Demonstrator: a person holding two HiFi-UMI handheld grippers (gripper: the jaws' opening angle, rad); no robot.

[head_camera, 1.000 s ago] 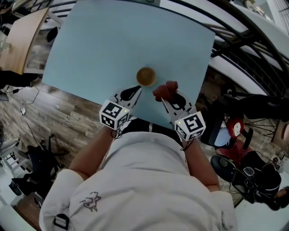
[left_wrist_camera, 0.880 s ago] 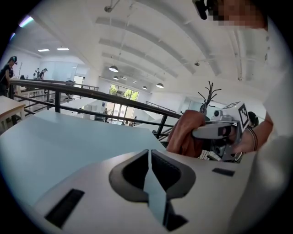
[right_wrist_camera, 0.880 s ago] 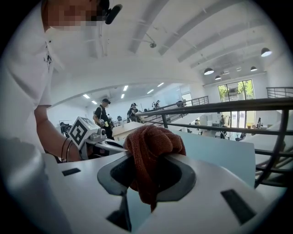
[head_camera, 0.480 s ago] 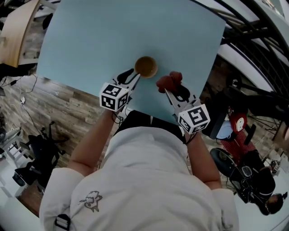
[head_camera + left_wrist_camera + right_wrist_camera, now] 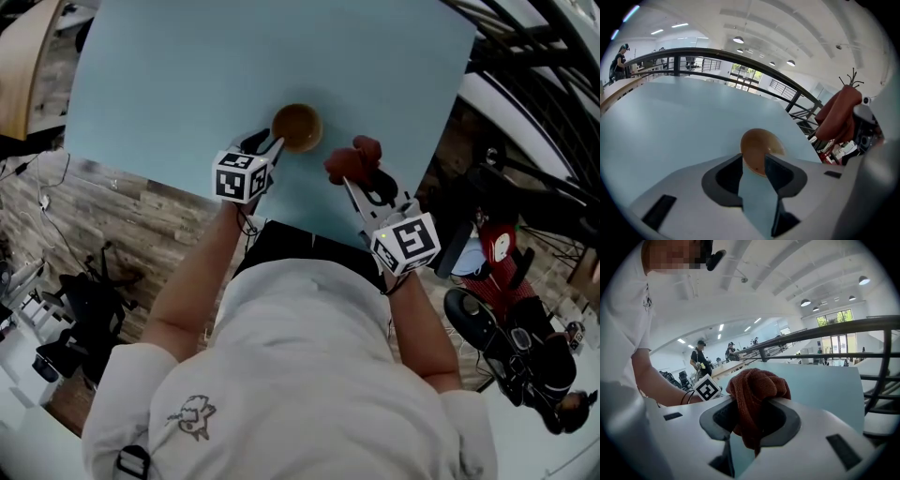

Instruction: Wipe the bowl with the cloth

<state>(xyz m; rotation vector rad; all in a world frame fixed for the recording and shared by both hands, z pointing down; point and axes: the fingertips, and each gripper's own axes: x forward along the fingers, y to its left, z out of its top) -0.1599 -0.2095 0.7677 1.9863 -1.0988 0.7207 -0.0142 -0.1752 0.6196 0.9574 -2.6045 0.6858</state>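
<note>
One bowl (image 5: pixel 297 127), one cloth (image 5: pixel 352 161), blue table (image 5: pixel 234 66)

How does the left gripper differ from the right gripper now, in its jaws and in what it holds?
The left gripper has its jaws apart, just opened, pressing nothing; the right gripper is shut on the red-brown cloth. The left gripper's tips reach the near rim of the bowl, which shows between them; the right gripper is beside the bowl, apart from it. Both carry a marker cube over the pale blue table.
</note>
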